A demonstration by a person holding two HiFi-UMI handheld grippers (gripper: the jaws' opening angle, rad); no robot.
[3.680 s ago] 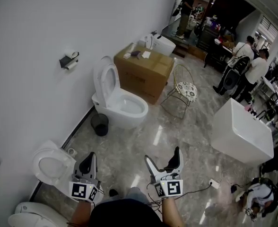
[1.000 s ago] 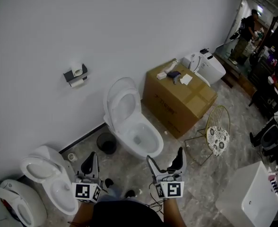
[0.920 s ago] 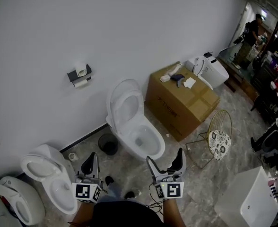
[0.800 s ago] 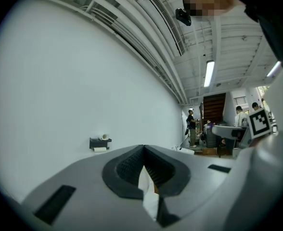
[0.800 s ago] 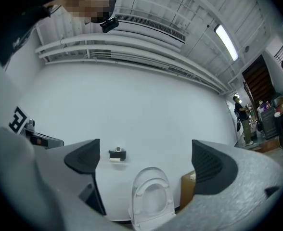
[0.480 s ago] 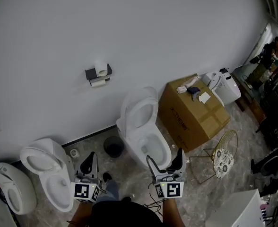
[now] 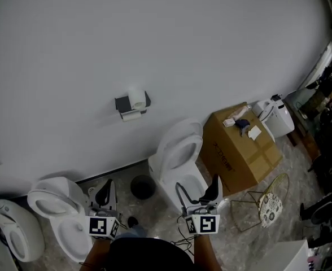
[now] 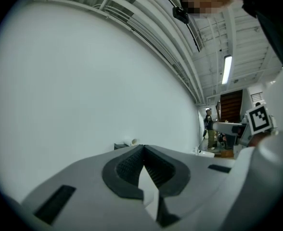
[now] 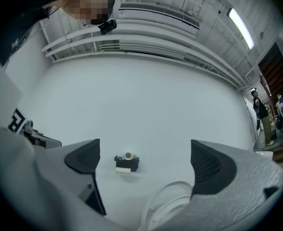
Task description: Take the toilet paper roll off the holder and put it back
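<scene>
We see the toilet paper roll (image 7: 136, 98), white, sitting on the dark wall holder (image 7: 122, 104) with a white strip under it. Black floor bin (image 7: 143, 187): contents unreadable. Cardboard box (image 7: 239, 151) closed, small items on top. Our left gripper (image 7: 105, 192) is pinched together, empty; right gripper (image 7: 196, 184) is spread wide, empty. Both are well apart from the roll.

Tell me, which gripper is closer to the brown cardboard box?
Right. The right gripper is just below and left of the cardboard box; the left gripper is farther left, beyond the open toilet.
</scene>
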